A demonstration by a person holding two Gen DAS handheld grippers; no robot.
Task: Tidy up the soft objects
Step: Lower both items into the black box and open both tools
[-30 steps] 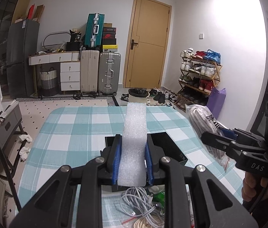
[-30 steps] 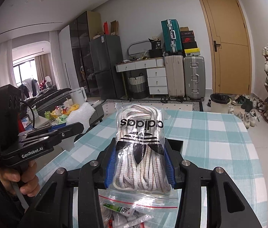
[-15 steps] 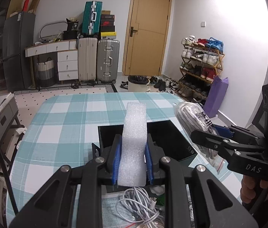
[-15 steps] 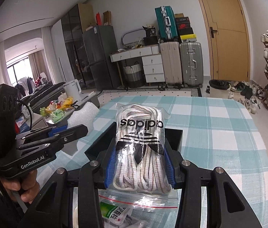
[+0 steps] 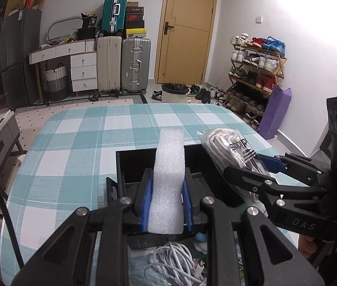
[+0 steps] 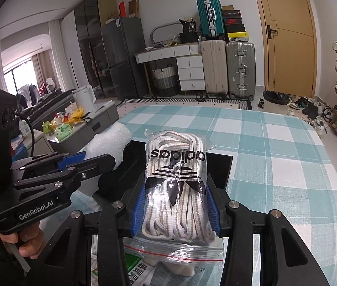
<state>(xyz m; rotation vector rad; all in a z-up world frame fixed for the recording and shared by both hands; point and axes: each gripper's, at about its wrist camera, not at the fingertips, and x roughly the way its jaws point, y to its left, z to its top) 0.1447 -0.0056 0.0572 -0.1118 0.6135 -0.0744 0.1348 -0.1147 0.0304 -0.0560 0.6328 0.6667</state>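
A strip of white foam (image 5: 168,181), pebbled and slightly bowed, stands clamped between the blue pads of the left gripper (image 5: 167,202), its far end rising over the open black box (image 5: 132,164) on a table spread with a teal-and-white checked cloth (image 5: 77,143). Just to the right, the right gripper (image 6: 175,205) is closed on a clear plastic bag of cream laces with brown stripes (image 6: 178,186), held above the same box, whose far right corner (image 6: 223,166) shows behind the bag. The bag's front carries the black "adidas" wordmark and trefoil, seen upside down from the right wrist camera; a zip-seal bag with a red line (image 6: 175,255) lies beneath its near end.

From the left wrist camera the laces bag (image 5: 235,155) tilts in from the right over the box's right wall, pinched in the right gripper (image 5: 252,166), whose black body reads "DAS". From the right wrist camera the left gripper (image 6: 89,159) bears the label "GenRobot.AI", with a hand (image 6: 25,243) on its grip and the foam (image 6: 111,140) poking out beyond its fingers.

A tangle of white cable (image 5: 175,262) lies on the near part of the table below the foam. Against the far wall stand a teal suitcase (image 5: 114,12), a cream suitcase (image 5: 108,64) and a silver suitcase (image 5: 136,65), beside a stack of shoe boxes (image 5: 135,19), one showing a red swoosh. A packet with green print (image 6: 130,269) lies near the camera; its writing is too small to read.
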